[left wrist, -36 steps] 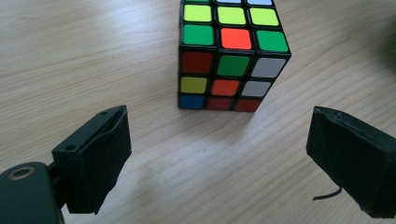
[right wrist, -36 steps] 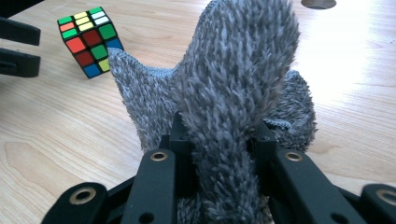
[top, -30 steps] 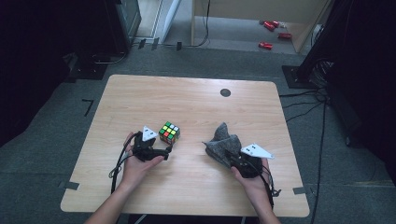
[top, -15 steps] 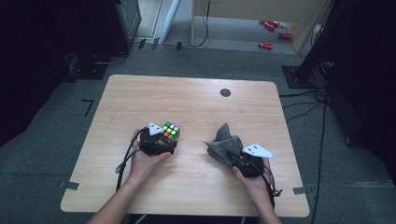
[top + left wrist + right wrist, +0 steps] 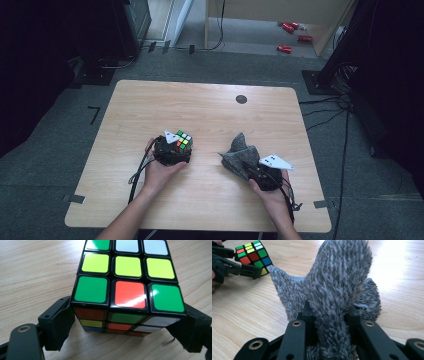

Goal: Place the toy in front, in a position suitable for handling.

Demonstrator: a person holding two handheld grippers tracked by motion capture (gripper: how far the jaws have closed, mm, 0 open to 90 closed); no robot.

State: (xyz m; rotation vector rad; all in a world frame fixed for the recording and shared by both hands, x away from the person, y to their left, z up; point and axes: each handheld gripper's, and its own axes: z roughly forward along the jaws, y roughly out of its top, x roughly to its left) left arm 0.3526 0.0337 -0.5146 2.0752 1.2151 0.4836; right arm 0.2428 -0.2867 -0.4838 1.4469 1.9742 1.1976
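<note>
Between the closing left gripper point(image 5: 127, 340) jaws sits the cube point(image 5: 125, 287); right gripper point(image 5: 329, 322) pinches the cloth point(image 5: 337, 285).

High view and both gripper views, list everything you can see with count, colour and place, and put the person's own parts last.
puzzle cube: one, black with green, yellow, red, white and blue stickers, left of table centre, between the left gripper's jaws
cloth: one, grey and fuzzy, bunched up right of centre, pinched in the right gripper
table: one, light wood
round cap: one, dark, in the table's far right part
small objects: several, red, on the floor beyond the table
tape marks: two, grey, at the near table corners
left gripper: one, black, jaws have just been closing, both pads at the cube's sides
right gripper: one, black, shut on the cloth
hands: two, at the near edge
</note>
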